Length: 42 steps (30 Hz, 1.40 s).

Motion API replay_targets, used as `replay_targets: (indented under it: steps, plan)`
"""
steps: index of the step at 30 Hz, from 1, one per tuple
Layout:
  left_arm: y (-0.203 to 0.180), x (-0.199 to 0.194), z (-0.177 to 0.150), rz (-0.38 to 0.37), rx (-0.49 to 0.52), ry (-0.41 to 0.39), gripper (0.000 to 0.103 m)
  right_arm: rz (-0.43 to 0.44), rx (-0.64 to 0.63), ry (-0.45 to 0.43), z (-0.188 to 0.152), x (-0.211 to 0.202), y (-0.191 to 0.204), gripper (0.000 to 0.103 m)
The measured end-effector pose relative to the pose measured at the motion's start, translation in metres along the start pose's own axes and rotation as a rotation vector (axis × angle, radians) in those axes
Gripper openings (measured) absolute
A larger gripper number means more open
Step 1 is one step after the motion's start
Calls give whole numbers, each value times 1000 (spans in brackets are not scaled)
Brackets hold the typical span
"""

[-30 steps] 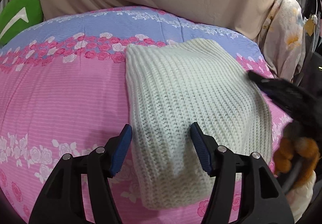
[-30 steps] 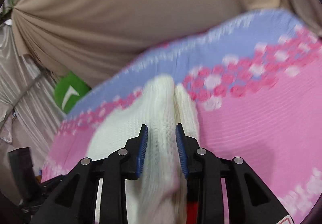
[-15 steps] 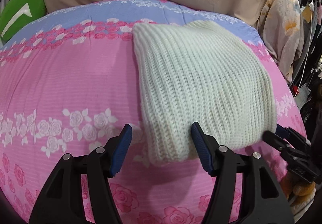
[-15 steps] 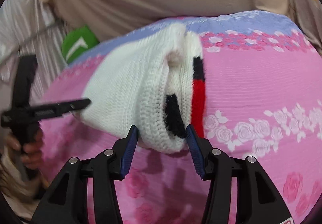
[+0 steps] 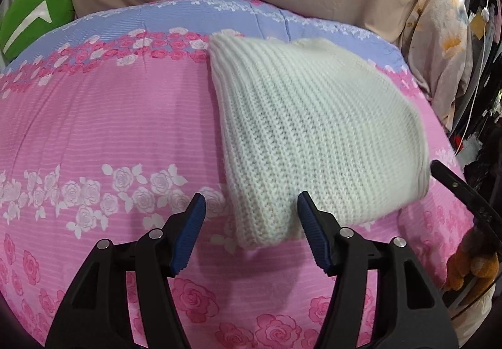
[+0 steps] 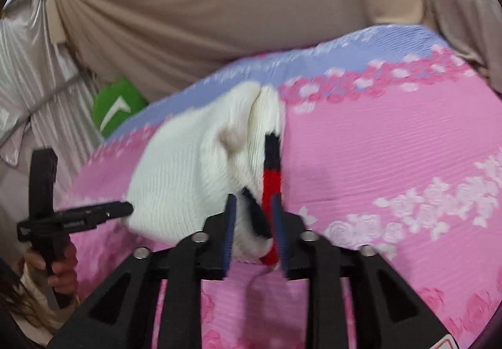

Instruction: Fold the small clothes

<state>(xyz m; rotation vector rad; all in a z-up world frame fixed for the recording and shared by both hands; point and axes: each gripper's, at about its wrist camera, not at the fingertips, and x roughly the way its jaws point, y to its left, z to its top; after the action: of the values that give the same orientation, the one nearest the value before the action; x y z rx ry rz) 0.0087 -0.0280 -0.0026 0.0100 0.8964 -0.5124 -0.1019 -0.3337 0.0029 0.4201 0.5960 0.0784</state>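
Since a second ago the right gripper (image 6: 253, 231) has gone from a half-lifted, blurred hold to low at the near end of the white knit sweater (image 5: 313, 135), its jaws narrowed onto the layered edge where the black and red trim (image 6: 272, 167) shows. Pads appear pressed on the knit (motion blur leaves the contact slightly unsure). In the left view the garment now sits further from the camera and lies as a flat folded panel.

Left gripper (image 5: 251, 233): jaws apart, near corner of the sweater between them, pads not touching it.

Judgement: a fold looks just laid down; the right side is still gripped, so the next step is probably release or squaring the edges. Fold not yet confirmed final.

Location: sweater on the bed quilt (image 5: 94, 135), toward its far right part, top edge reaching the blue band at the far edge.

Surroundings: quilt pink with rose print, soft and domed. Beige drape (image 6: 219, 4) behind; green cushion (image 5: 34, 16) at the far left corner.
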Motion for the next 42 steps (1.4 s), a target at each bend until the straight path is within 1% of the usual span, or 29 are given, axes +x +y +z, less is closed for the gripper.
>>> replay_targets:
  steps: [1,3,5,6,8,9,10,12,13,14,16,17,18,19,20,22,23,25,26,28,30,33,35,36,38,39,40,41,42]
  plan:
    - [2,-5,2,-4,-5,-9,59,46,63,0,-1,-10,-4,33]
    - [4,-13,9,-19,-19,-26,59,183,195,34,-10,-16,-11,33]
    - [4,-19,17,-39,-32,-47,59,250,272,67,-19,-13,-10,34]
    - [2,-21,23,-39,-31,-65,60,243,286,82,-22,-9,-7,35]
    - [-5,-18,31,-31,-20,-74,60,116,225,63,-18,-4,3,35]
    - [-8,-16,34,-35,-13,-76,60,78,177,42,-13,-4,11,38]
    - [-12,-13,36,-36,-3,-76,60,73,138,18,-2,-2,18,40]
    - [-21,-4,39,-17,16,-74,60,96,112,-15,21,6,26,52]
    - [-24,0,40,-8,21,-71,60,101,97,-29,35,16,31,54]
    - [-27,5,41,5,21,-68,60,86,87,-30,43,27,32,56]
    - [-31,13,40,28,25,-63,60,40,49,17,54,59,36,55]
    - [-32,17,40,44,26,-56,60,23,30,66,56,78,38,38]
    - [-32,20,40,53,26,-51,60,13,19,87,58,86,40,26]
    - [-32,22,39,63,24,-47,60,23,18,51,60,80,42,23]
    - [-33,23,39,70,28,-51,60,67,12,-26,62,61,47,21]
    - [-34,24,38,69,35,-49,64,71,5,-106,59,38,48,20]
    - [-35,24,38,63,38,-48,64,54,16,-103,54,38,43,20]
    - [-39,27,36,96,53,-50,64,-31,35,10,44,70,26,20]
    - [-41,29,35,105,64,-51,64,-36,54,57,35,86,15,21]
    - [-43,31,34,126,67,-47,64,27,124,40,38,77,9,21]
    - [-44,31,33,135,70,-50,64,25,118,-15,44,55,16,23]
    - [-46,30,33,151,66,-48,64,-7,47,-112,47,20,38,23]
    - [-47,30,32,159,64,-47,64,-20,-17,-118,42,11,54,23]
    - [-47,30,32,164,63,-44,64,-28,-49,-92,39,15,60,23]
    - [-50,28,30,172,61,-47,64,-68,-103,-1,26,38,64,22]
    - [-50,28,29,177,62,-48,64,-107,-120,60,19,54,62,19]
    - [-51,27,28,179,62,-46,64,-141,-131,95,14,64,60,14]
    - [-51,27,27,183,62,-45,64,-164,-139,99,8,66,61,10]
    - [-52,26,26,188,62,-44,64,-152,-135,84,7,59,65,11]
